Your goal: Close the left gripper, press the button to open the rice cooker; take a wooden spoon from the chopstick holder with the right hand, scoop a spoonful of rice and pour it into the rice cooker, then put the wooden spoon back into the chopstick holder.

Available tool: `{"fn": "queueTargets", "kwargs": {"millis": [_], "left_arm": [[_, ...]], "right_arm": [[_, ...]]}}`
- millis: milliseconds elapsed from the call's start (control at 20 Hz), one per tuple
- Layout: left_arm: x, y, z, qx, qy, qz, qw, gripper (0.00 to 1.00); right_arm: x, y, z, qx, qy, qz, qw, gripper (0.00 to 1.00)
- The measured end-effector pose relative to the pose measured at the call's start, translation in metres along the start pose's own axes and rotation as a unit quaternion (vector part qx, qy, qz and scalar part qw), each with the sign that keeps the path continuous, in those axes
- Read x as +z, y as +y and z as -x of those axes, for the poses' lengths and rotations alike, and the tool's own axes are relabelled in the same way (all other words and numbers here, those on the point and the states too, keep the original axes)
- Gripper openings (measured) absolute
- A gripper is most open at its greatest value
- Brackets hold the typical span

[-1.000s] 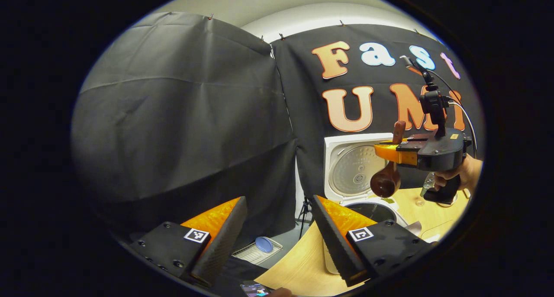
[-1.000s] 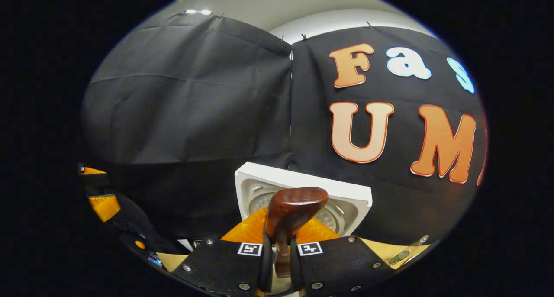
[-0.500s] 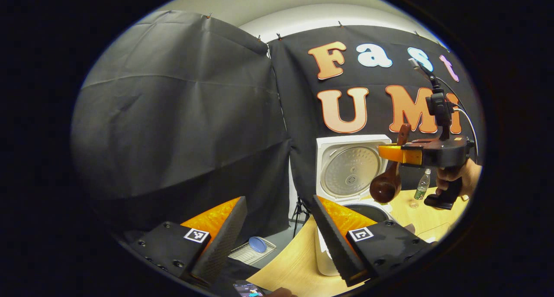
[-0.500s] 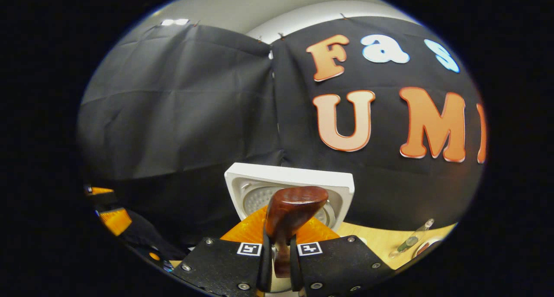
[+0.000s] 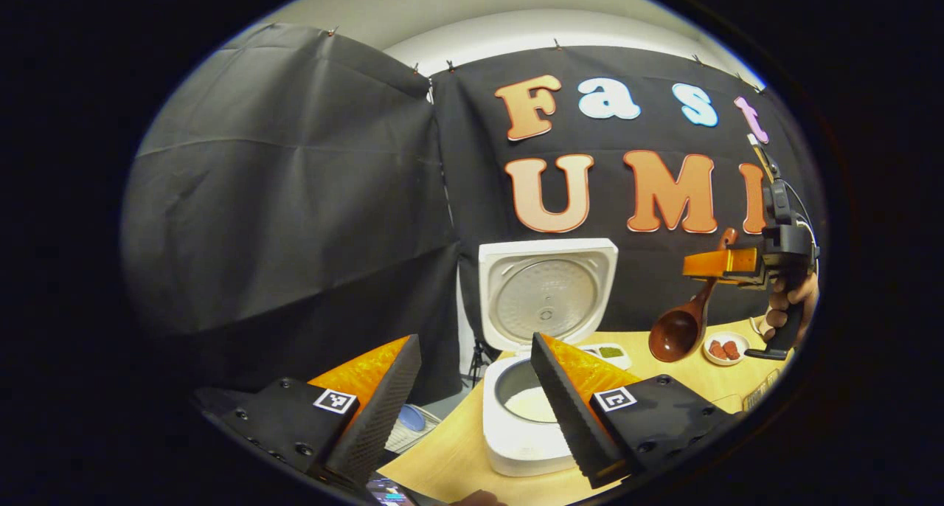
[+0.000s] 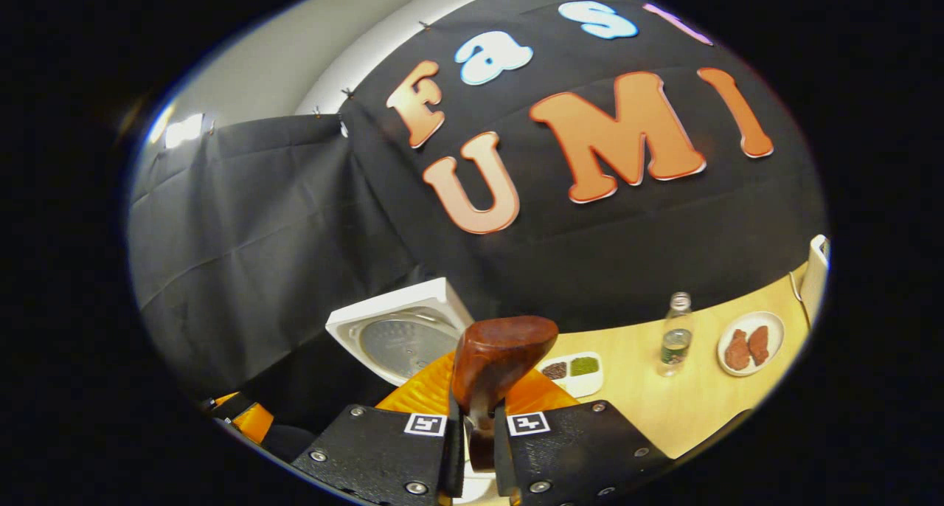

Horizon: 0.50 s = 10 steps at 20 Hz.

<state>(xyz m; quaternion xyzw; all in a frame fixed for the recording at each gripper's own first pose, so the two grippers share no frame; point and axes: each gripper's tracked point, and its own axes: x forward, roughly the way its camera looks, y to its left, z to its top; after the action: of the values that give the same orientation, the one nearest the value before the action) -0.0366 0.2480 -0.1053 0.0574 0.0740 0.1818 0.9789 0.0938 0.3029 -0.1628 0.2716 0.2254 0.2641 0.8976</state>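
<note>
The white rice cooker (image 5: 525, 436) stands on the table with its lid (image 5: 546, 292) raised; something white lies in its pot. My left gripper (image 5: 475, 341) hangs open and empty in front of the cooker. In the left gripper view, a hand (image 5: 790, 299) holds my right gripper (image 5: 719, 262) in the air to the right of the cooker. It is shut on the handle of a dark wooden spoon (image 5: 678, 330), bowl hanging down. In the right gripper view the spoon (image 6: 503, 355) stands between the fingers of the right gripper (image 6: 476, 417), with the cooker lid (image 6: 402, 340) behind it.
On the light wooden table (image 6: 664, 403) stand a small bottle (image 6: 672, 336), a round plate (image 6: 748, 344) with red-brown pieces and a divided dish (image 6: 571, 368) with green and dark contents. Black cloth walls close the back and left. The left gripper (image 6: 247, 417) shows low at left.
The right gripper has carried the spoon to the right, away from over the cooker, and its view has tilted. The left gripper's view has swung so the cooker's pot now shows.
</note>
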Motion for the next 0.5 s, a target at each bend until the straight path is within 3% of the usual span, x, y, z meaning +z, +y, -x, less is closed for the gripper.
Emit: {"fn": "queueTargets", "kwargs": {"millis": [300, 500], "left_arm": [[0.011, -0.056, 0.007, -0.037, -0.002, -0.003, 0.999, 0.99], [0.011, -0.095, 0.008, -0.064, 0.005, -0.007, 0.998, 0.99]], "right_arm": [[0.005, -0.107, 0.074, -0.083, -0.016, -0.053, 0.995, 0.16], [-0.003, -0.18, 0.127, -0.15, -0.023, -0.08, 0.985, 0.16]]}}
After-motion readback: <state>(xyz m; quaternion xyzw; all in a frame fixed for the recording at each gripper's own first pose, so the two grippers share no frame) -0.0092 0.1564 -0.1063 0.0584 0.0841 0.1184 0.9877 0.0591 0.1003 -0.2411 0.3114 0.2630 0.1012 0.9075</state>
